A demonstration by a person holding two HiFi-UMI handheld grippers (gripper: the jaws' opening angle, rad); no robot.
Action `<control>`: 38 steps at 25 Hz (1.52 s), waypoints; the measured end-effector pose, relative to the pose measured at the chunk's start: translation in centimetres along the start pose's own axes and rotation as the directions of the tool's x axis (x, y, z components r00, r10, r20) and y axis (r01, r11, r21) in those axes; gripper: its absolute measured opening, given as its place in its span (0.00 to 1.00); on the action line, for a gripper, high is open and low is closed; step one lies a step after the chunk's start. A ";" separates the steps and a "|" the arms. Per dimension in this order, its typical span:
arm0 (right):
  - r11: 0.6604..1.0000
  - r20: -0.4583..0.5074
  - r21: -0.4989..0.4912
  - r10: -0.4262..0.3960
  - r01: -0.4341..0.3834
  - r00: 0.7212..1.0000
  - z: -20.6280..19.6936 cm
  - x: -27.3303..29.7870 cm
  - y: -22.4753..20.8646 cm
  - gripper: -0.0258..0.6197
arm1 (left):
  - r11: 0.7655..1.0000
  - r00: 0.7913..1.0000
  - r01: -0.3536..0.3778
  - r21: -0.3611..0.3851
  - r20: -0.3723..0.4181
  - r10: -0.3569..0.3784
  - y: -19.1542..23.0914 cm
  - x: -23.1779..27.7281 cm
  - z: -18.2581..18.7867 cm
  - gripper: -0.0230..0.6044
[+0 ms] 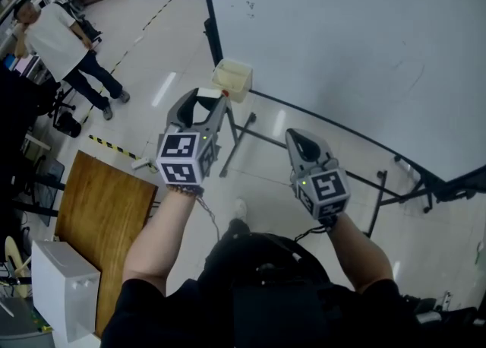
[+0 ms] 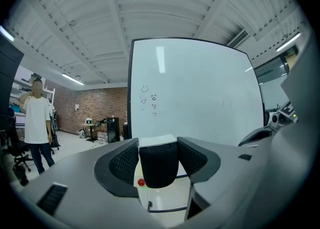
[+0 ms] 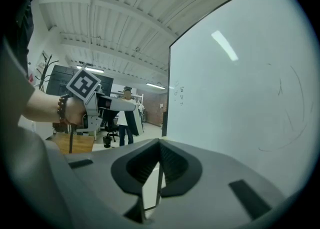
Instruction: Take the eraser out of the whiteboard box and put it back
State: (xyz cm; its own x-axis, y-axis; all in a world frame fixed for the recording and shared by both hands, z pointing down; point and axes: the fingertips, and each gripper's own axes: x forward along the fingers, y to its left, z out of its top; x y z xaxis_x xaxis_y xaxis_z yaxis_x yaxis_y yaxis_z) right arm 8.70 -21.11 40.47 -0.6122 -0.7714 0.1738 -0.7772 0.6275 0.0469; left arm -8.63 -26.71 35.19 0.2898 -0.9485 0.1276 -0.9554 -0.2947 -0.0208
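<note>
The eraser [image 2: 158, 165] is out of the whiteboard box [image 1: 231, 79], clamped in the left hand-held gripper [image 1: 205, 102] just below the box, upper centre of the head view. The right hand-held gripper [image 1: 298, 137] is closed on nothing. By my judgement, only the return is outstanding.

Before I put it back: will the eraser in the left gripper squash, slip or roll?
Black felt on the eraser looks soft, so it probably gives slightly in the left gripper and resists slipping against the ribbed pads. It is blocky, so unlikely to roll. Small, with a plastic-looking white back, it is likely light.
</note>
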 end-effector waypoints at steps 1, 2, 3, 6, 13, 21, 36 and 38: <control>1.000 0.001 0.002 -0.004 0.004 1.000 0.0 0.4 -0.3 0.07 | 1.000 1.000 0.001 0.000 -0.003 -0.001 0.3 0.7 -0.1 0.42; 1.000 0.007 0.004 -0.009 0.009 1.000 -0.1 0.9 -0.5 0.07 | 1.000 1.000 0.004 0.000 -0.005 -0.004 0.5 1.5 -0.2 0.42; 1.000 0.012 0.006 -0.015 0.015 1.000 -0.1 1.5 -0.8 0.07 | 1.000 1.000 0.007 0.000 -0.008 -0.007 0.8 2.3 -0.3 0.42; 0.999 0.006 0.014 -0.034 0.034 0.999 -0.2 3.3 -1.7 0.07 | 1.000 1.000 0.022 -0.003 -0.014 -0.022 1.9 5.0 -0.6 0.42; 0.997 -0.024 0.017 -0.078 0.078 0.997 -0.4 8.4 -3.9 0.07 | 0.998 0.998 0.060 -0.001 -0.033 -0.060 4.6 11.8 -1.5 0.42; 0.990 -0.062 0.041 -0.129 0.132 0.990 -1.3 12.4 -5.9 0.07 | 0.994 0.993 0.106 0.006 -0.057 -0.105 6.4 18.1 -3.1 0.42; 0.982 -0.112 0.059 -0.173 0.180 0.979 -2.7 14.9 -7.7 0.07 | 0.989 0.986 0.137 0.045 -0.102 -0.132 6.8 22.8 -6.0 0.45; 0.983 -0.112 0.057 -0.170 0.177 0.979 -2.8 15.0 -7.8 0.07 | 0.990 0.986 0.136 0.038 -0.103 -0.131 7.0 22.8 -6.1 0.45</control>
State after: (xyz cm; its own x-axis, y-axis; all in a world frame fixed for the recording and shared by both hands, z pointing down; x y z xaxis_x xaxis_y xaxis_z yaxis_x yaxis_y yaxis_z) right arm 5.98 -37.27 45.45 -0.4513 -0.8497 0.2727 -0.8802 0.4742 0.0208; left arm -9.01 -49.69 43.98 0.4054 -0.8846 0.2304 -0.9042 -0.4252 -0.0414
